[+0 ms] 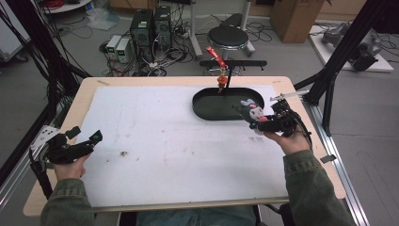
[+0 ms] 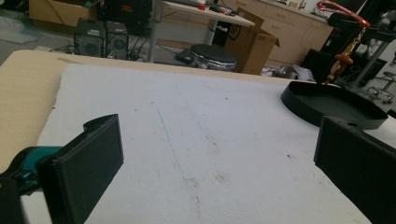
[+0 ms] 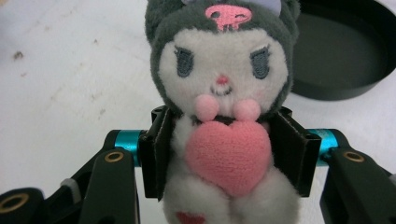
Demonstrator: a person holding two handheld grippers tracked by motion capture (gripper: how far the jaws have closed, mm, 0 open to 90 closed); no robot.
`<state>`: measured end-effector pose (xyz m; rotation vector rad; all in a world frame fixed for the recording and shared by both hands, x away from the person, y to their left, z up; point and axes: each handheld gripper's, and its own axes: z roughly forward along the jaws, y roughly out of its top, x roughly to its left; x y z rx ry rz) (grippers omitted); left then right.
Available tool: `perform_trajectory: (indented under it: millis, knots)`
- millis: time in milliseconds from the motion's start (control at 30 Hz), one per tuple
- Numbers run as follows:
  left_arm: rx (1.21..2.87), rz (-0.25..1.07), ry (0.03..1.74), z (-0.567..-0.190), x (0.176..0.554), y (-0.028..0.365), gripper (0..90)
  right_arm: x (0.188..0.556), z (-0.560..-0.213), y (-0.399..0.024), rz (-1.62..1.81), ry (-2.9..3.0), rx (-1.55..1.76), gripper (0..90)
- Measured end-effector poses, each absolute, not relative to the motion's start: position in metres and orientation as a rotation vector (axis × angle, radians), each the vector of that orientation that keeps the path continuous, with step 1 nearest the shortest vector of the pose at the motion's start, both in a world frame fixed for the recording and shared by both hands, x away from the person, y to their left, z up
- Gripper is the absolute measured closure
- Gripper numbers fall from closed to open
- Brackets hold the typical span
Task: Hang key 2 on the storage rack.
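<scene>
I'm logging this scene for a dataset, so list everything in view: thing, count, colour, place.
plush toy: one, grey and white with a pink heart, held in the right claw beside the tray
tray: one, black, oval, far right part of the mat
mat: one, white, covers most of the table
table: one, light wood
stand with red hanging ornament: one, black, at the table's far edge behind the tray
stool: one, black, on the floor beyond the table
computer towers: two, dark, on the floor
cardboard box: one, brown, floor, far right
left claw: black, jaws apart over the mat
right claw: black, closed on the plush toy
sleeves: two, olive green
</scene>
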<state>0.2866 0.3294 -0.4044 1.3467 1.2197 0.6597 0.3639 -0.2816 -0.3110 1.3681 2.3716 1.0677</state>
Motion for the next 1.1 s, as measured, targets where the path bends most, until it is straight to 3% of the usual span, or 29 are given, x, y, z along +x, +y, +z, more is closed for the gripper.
perform_trajectory:
  millis: [500,1100]
  knots:
    - [1.338,0.662,1.224,-0.404,0.287,0.332,1.8,0.416,-0.267,-0.278,1.166,2.36,1.372,45.1]
    - [1.333,0.662,1.228,-0.405,0.288,0.333,1.7,0.468,-0.263,-0.292,1.248,2.256,1.496,45.9]
